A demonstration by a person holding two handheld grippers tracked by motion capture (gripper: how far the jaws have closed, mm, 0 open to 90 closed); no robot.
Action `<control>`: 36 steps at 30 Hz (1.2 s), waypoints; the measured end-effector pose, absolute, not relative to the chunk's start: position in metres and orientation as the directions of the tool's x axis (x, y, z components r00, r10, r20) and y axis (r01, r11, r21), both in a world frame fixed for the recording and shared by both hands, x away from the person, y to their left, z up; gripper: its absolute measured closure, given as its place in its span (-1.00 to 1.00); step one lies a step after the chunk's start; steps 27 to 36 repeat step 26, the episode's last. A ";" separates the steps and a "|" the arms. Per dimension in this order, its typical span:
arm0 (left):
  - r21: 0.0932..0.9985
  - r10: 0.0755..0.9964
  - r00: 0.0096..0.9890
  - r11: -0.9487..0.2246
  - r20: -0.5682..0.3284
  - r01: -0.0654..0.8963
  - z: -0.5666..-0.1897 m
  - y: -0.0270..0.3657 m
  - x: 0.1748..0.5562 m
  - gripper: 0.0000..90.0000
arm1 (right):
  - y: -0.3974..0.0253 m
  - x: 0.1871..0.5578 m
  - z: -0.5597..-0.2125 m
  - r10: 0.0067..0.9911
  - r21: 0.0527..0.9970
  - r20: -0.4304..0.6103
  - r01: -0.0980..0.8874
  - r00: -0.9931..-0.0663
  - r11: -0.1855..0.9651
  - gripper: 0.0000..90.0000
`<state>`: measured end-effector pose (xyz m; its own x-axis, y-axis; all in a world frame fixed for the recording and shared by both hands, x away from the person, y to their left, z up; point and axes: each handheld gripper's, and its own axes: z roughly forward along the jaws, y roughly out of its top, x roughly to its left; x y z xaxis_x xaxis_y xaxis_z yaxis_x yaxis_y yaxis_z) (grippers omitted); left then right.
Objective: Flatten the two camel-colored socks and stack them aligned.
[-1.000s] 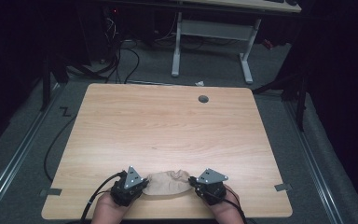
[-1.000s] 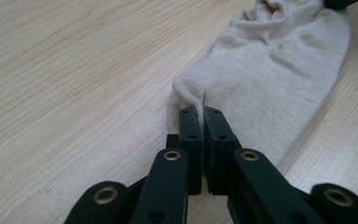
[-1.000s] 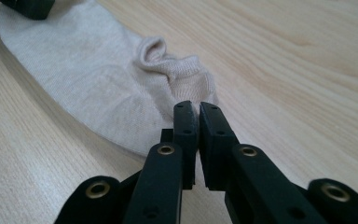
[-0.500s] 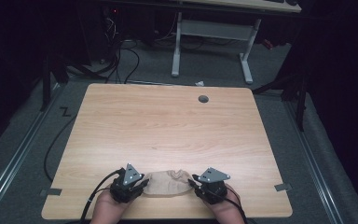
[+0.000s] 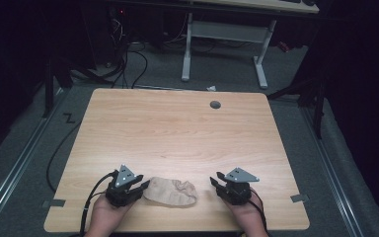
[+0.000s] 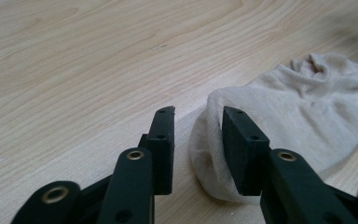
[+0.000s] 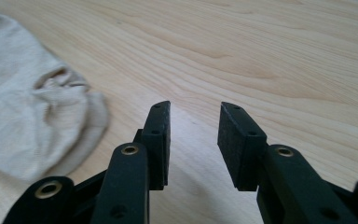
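Observation:
A beige ankle sock (image 5: 170,192) lies flat near the table's front edge, between the two grippers. My left gripper (image 5: 145,185) stands open at the sock's left end. In the left gripper view the jaws (image 6: 198,112) are apart, and the sock (image 6: 307,107) has its rounded end just inside the gap against the right jaw, unclamped. My right gripper (image 5: 214,180) is open a little to the right of the sock and apart from it. The right gripper view shows its jaws (image 7: 193,107) over bare wood, with the sock (image 7: 28,116) off to the left.
The wooden table (image 5: 177,133) has a round grommet (image 5: 215,104) at the back right. Cables trail from both grippers over the front edge. Beyond the table are a grey floor and a white desk frame (image 5: 227,39).
Both grippers have drawn apart from each other. The right one has backed to the right off the sock's end, and the left one has shifted slightly left. The sock lies flatter.

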<state>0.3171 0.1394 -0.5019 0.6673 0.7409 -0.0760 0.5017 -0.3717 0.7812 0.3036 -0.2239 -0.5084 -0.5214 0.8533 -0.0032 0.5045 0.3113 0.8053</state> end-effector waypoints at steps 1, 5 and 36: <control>0.778 0.738 0.671 -0.375 -0.078 0.504 -0.502 0.139 0.317 0.40 | -0.226 0.304 -0.509 0.857 0.807 0.000 0.506 -0.516 0.305 0.44; 0.783 0.710 0.693 -0.359 -0.125 0.509 -0.498 0.134 0.312 0.29 | -0.226 0.304 -0.510 0.859 0.804 -0.003 0.509 -0.512 0.306 0.44; 0.755 0.874 0.482 -0.270 -0.069 0.598 -0.516 0.212 0.358 0.07 | -0.227 0.307 -0.515 0.862 0.789 -0.021 0.522 -0.506 0.325 0.42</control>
